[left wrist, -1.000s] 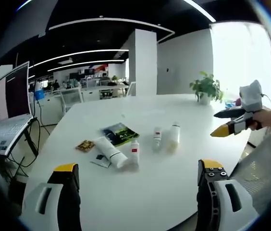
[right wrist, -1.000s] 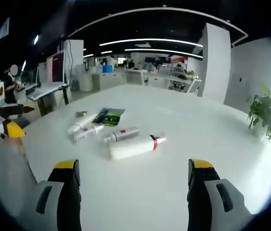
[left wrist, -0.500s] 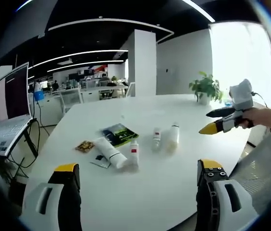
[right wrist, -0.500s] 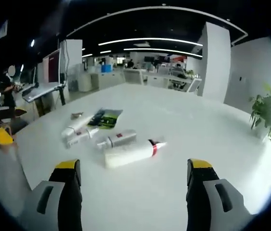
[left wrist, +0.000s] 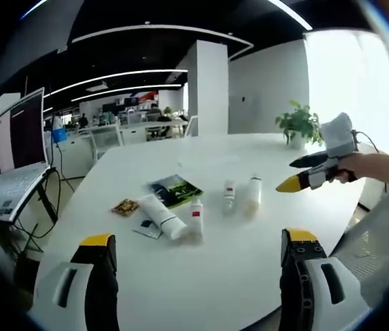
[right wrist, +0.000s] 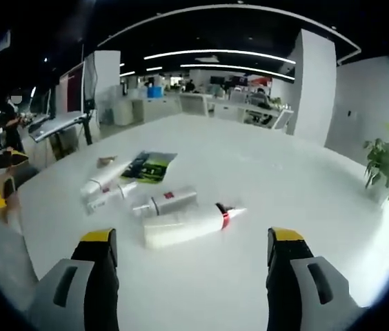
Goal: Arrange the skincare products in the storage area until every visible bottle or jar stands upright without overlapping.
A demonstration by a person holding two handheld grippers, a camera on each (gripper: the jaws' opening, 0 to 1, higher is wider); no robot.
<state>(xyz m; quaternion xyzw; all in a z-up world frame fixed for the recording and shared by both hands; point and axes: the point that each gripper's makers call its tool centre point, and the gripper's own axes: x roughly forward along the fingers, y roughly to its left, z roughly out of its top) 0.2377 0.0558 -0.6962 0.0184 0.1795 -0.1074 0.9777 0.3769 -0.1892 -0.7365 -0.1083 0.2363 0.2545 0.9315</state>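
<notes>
Skincare items all lie flat on the white table [right wrist: 263, 172], none upright. Right gripper view: a large white bottle with a red collar [right wrist: 189, 225] lies on its side nearest the camera; just behind it a grey bottle with a red label [right wrist: 158, 203]; further left, two white tubes [right wrist: 105, 187] lie side by side, near a green leaflet [right wrist: 147, 166] and a small brown packet [right wrist: 104, 161]. No item overlaps another as far as can be told, though the two tubes are very close.

Right gripper [right wrist: 187, 245]: jaws wide apart, nothing between them, held above the table short of the large bottle. Seen from the left gripper view, the same tool [left wrist: 292, 182] hangs in the air beyond the bottles, held in a hand [left wrist: 350, 167]; its yellow tips appear close together from this angle.

Left gripper [left wrist: 193, 248]: jaws spread wide, empty, near the table's edge, well apart from the products.

Potted plant [left wrist: 300, 125] stands at the table's far side; laptop [left wrist: 15, 148] on a stand beside the table
</notes>
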